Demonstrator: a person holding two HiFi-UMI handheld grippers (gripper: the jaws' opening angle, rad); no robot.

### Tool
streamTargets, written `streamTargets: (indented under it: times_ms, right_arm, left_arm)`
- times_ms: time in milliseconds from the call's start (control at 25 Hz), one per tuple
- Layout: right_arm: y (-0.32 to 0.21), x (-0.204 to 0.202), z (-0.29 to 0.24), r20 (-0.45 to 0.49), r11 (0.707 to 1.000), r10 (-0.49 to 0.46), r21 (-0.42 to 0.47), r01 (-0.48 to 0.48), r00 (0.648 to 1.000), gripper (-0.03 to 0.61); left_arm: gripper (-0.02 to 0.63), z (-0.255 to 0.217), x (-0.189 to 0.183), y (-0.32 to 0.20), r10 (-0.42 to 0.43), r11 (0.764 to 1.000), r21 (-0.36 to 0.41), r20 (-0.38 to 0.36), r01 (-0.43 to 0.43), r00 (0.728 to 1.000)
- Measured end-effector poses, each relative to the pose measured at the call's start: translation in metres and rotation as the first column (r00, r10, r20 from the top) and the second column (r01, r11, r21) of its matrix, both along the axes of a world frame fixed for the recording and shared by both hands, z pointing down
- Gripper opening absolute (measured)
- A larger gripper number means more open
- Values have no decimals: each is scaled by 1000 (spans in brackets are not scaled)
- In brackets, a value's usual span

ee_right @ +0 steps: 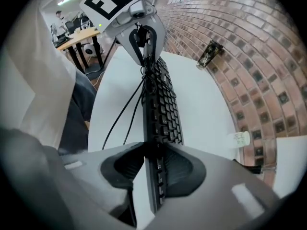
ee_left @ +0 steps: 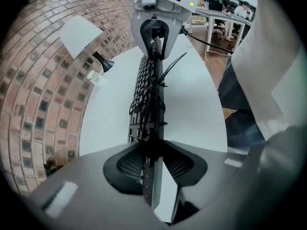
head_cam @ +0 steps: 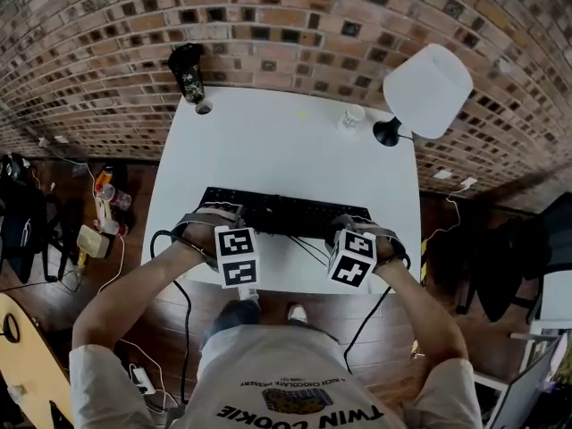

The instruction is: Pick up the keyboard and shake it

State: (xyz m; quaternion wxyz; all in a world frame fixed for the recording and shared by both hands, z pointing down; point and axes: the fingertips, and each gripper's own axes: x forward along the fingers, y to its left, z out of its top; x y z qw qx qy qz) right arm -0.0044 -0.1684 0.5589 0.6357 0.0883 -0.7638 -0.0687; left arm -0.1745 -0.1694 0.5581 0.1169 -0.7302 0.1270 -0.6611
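The black keyboard (head_cam: 277, 214) lies crosswise over the front part of the white table (head_cam: 268, 141), with its cable (head_cam: 308, 250) trailing below it. My left gripper (head_cam: 210, 220) clamps its left end and my right gripper (head_cam: 357, 232) its right end. The left gripper view shows the keyboard (ee_left: 146, 95) edge-on, running from my left gripper (ee_left: 151, 159) to the right gripper (ee_left: 156, 32) at its far end. In the right gripper view its keys (ee_right: 163, 109) face right, between my right gripper (ee_right: 153, 164) and the left gripper (ee_right: 144, 37). Both pairs of pads press on the keyboard. I cannot tell whether it rests on the table.
A black patterned cup (head_cam: 188, 74) stands at the table's back left. A white lamp (head_cam: 427, 89) and a small white cup (head_cam: 353, 116) are at the back right. A brick wall (head_cam: 286, 25) runs behind. Bags and cables lie on the floor at left.
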Motion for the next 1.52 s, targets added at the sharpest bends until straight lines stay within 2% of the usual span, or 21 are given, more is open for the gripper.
streamTargets:
  times_ms: [240,480,640,840,960,1080,1280,1400,1520]
  right_arm:
    - [-16,-2,-20,31,983,55,-175,-49,998,124]
    - [-31,0,-29,44,937,108,-339,-87,993,124]
    - [-42,2,-36,27,900,153,-417,-128,988,124]
    - [-53,2,-41,21,851,194,-501,-158,981,124]
    - [-62,3,-44,37,834,204,-530,-154,978,124]
    - [-73,5,-47,57,826,183,-550,-122,981,121]
    - [-98,6,-49,74,830,136,-553,-73,988,111]
    - [-111,5,-50,74,831,99,-554,-42,992,109]
    - [-127,5,-50,51,852,58,-523,-23,997,104]
  left_arm:
    - [120,-17,0,-19,34,984,-175,10,-32,999]
    - [117,-30,-1,-35,62,946,-319,4,-57,998]
    - [117,-35,2,-46,73,905,-420,-10,-70,997]
    - [117,-41,-6,-60,104,848,-525,19,-78,994]
    - [115,-44,-5,-68,111,821,-565,9,-86,994]
    - [114,-46,-2,-77,102,803,-588,-15,-91,995]
    - [112,-46,0,-93,87,796,-599,-25,-85,996]
    - [110,-45,-1,-103,113,807,-582,-14,-100,994]
    - [109,-44,-2,-118,113,824,-558,1,-93,994]
